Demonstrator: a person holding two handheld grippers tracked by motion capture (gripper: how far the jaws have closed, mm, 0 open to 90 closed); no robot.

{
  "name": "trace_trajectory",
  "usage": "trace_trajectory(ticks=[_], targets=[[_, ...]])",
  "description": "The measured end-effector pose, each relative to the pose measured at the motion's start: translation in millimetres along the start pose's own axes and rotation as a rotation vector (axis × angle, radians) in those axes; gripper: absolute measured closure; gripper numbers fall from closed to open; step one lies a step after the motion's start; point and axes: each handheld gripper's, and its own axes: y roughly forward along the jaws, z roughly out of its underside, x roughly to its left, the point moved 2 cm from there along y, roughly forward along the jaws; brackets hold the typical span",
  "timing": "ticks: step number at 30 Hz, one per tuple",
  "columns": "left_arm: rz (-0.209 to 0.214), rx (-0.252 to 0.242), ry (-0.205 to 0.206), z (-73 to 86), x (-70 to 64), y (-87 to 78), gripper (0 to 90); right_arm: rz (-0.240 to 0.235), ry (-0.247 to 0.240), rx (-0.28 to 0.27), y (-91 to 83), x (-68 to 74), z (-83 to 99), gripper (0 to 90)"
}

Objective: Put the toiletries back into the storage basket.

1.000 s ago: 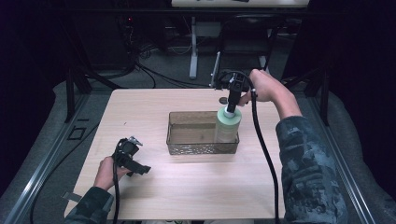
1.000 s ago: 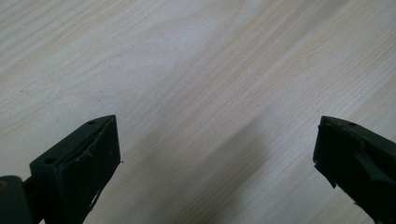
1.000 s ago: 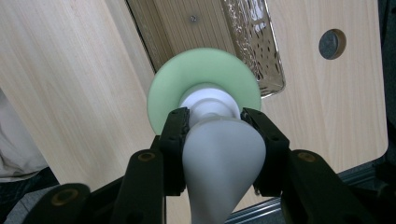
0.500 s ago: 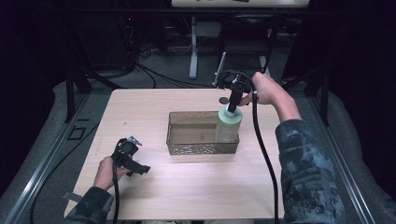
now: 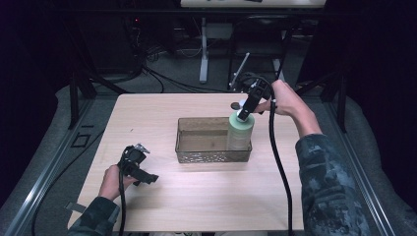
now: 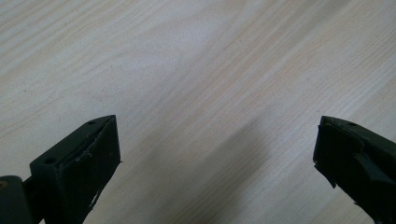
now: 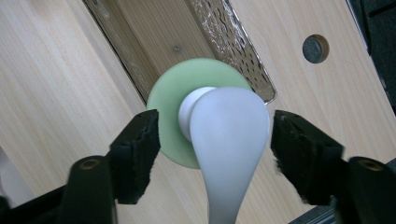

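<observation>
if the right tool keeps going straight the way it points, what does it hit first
Most likely the white pump head of the green-topped bottle, which sits between the open jaws of the right tool. How much gap remains is unclear.

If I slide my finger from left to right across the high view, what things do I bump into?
Left gripper → clear basket → green pump bottle, standing at the basket's right end → right hand.

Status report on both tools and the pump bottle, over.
Left tool open, idle. Right tool open around bottle's pump head. Bottle upright in bin. Nothing blocking.
</observation>
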Motion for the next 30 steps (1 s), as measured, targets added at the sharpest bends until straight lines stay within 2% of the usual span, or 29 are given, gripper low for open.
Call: trace_trajectory(ticks=[8, 16, 20, 26, 30], targets=[[0.000, 0.005, 0.001, -0.3, -0.4, 0.6, 0.7, 0.011, 0.048, -0.087, -14.5, 4.2, 15.8, 9.0], [-0.005, 0.002, 0.000, -0.3, -0.8, 0.4, 0.7, 0.029, 0.071, -0.143, -25.0, 12.4, 35.1, 3.0], [-0.006, 0.001, 0.001, -0.3, -1.2, -0.1, 0.7, 0.060, 0.081, -0.155, -28.7, 18.0, 45.9, 0.0], [-0.008, 0.001, 0.002, -0.4, -1.1, 0.1, 0.7, 0.099, 0.096, -0.176, -30.8, 28.7, 64.3, 0.0], [-0.008, 0.002, 0.003, -0.4, -1.5, -0.1, 0.7, 0.106, 0.099, -0.205, -31.7, 38.1, 78.3, 0.0]])
